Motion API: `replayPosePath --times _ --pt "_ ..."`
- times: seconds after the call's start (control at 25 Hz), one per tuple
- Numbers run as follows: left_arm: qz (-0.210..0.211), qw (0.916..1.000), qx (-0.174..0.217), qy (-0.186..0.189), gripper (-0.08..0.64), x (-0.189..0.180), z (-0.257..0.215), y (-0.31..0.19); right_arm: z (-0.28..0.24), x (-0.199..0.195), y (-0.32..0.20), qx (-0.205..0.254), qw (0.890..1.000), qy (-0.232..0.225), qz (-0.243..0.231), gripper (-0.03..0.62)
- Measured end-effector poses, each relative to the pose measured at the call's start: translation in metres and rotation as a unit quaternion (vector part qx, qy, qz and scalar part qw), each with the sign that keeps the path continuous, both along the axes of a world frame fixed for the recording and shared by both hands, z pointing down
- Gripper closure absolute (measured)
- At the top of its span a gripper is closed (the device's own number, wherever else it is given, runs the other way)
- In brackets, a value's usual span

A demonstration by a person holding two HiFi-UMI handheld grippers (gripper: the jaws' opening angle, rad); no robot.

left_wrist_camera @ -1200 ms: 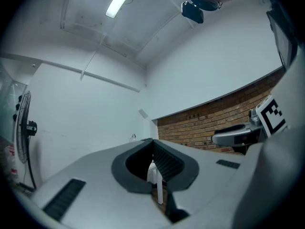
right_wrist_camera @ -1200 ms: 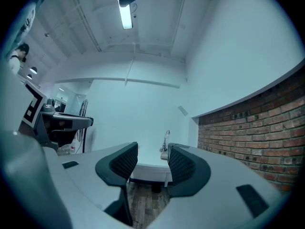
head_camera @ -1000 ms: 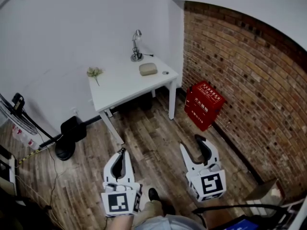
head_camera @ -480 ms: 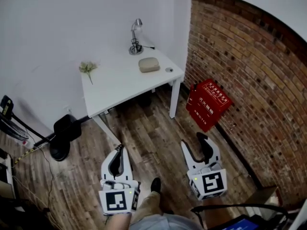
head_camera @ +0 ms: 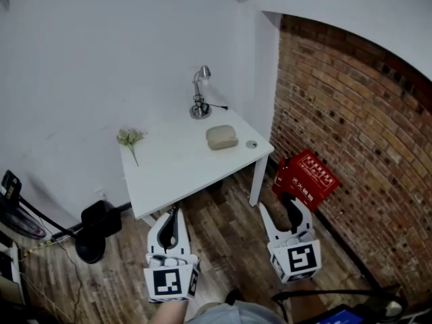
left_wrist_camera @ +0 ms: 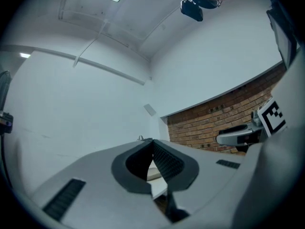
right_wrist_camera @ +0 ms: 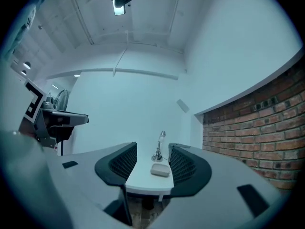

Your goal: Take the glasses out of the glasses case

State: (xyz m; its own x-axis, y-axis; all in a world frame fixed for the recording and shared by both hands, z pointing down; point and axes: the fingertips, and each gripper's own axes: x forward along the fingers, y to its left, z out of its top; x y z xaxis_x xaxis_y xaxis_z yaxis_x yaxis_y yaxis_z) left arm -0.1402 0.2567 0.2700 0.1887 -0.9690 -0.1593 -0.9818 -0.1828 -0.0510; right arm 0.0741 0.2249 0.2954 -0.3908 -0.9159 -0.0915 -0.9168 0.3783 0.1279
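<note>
Just ahead of the left gripper (head_camera: 174, 212) and the right gripper (head_camera: 275, 202) (its jaws apart) stands a white rectangular table (head_camera: 169, 169). A closed beige oval glasses case (head_camera: 221, 138) lies on it, well beyond the right gripper's tips, with a silver desk lamp (head_camera: 199, 94) farther still. A red box (head_camera: 307, 179) sits just right of that gripper.

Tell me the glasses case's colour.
The glasses case is beige, clearest in the head view.

One worktop (head_camera: 172, 171) carries one glasses case (head_camera: 221, 137), one desk lamp (head_camera: 200, 94), one plant sprig (head_camera: 130, 139) and one small round object (head_camera: 251, 144). One red box (head_camera: 307, 181) sits on the floor. There are two grippers: left gripper (head_camera: 173, 213), right gripper (head_camera: 288, 200).
</note>
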Motion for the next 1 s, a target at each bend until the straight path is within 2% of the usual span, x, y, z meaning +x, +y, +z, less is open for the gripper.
replayPosePath --times 0.36,0.72,1.0 --pt "0.012 0.9997 -0.024 0.002 0.554 -0.010 0.021 -0.061 0.006 -0.008 -0.057 -0.011 1.000 0.020 0.013 0.370" --pt "0.020 0.9983 -0.055 -0.007 0.554 0.011 0.048 -0.112 0.026 0.007 -0.108 -0.026 0.999 0.013 0.014 0.370" --pt "0.015 0.9966 -0.078 -0.021 0.554 0.033 0.067 -0.178 0.052 0.029 -0.171 -0.050 0.999 0.011 0.006 0.370"
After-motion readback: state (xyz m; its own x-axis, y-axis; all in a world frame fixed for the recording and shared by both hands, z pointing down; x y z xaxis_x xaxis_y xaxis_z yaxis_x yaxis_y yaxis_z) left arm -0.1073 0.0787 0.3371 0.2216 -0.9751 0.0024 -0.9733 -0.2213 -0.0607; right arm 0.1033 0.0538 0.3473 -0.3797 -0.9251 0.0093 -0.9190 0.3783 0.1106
